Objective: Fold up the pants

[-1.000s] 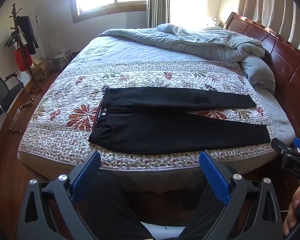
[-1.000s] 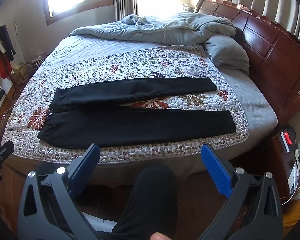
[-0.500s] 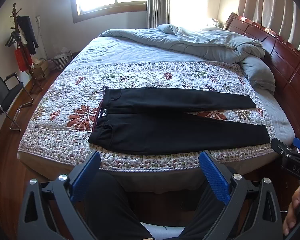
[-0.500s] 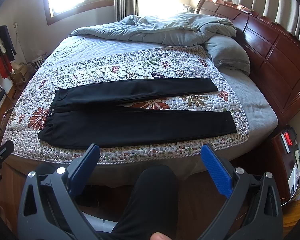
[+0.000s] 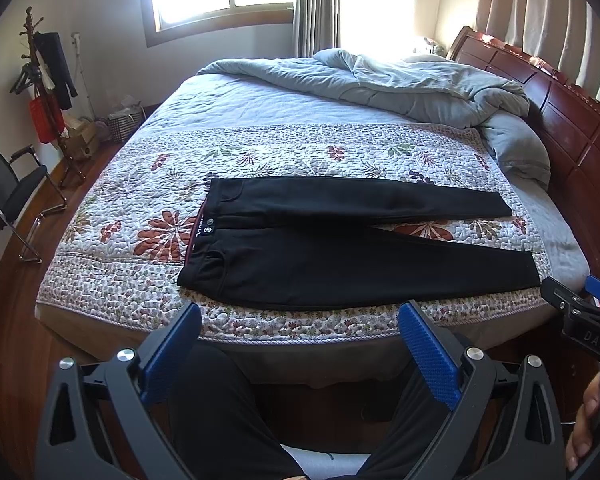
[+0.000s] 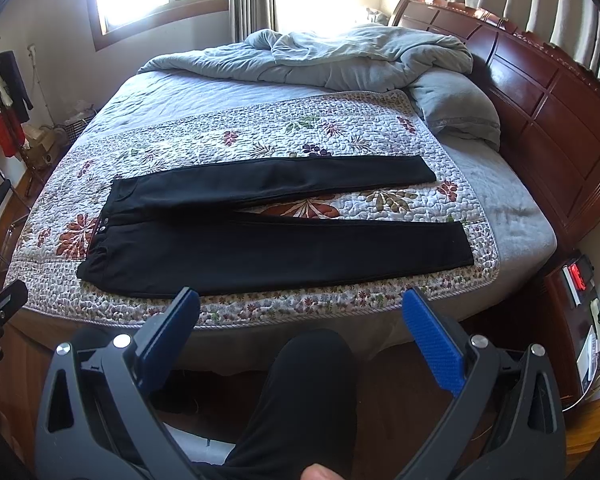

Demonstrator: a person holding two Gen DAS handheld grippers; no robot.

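Nothing's shifted since a sec ago: black pants (image 5: 340, 256) lie flat by the quilt's (image 5: 260, 152) near edge, waistband twd its left end. Left gripper (image 5: 300, 336) & right gripper (image 6: 300, 320) both gape, empty, short of the bed.

You've got the black pants (image 5: 340, 256) (image 6: 268, 236) lying flat and unfolded on the floral quilt (image 5: 260, 152) (image 6: 228, 128), front side up with the waist button showing. Waistband sits to the left, legs run right in a narrow V. The near leg lies close to the quilt's near edge.
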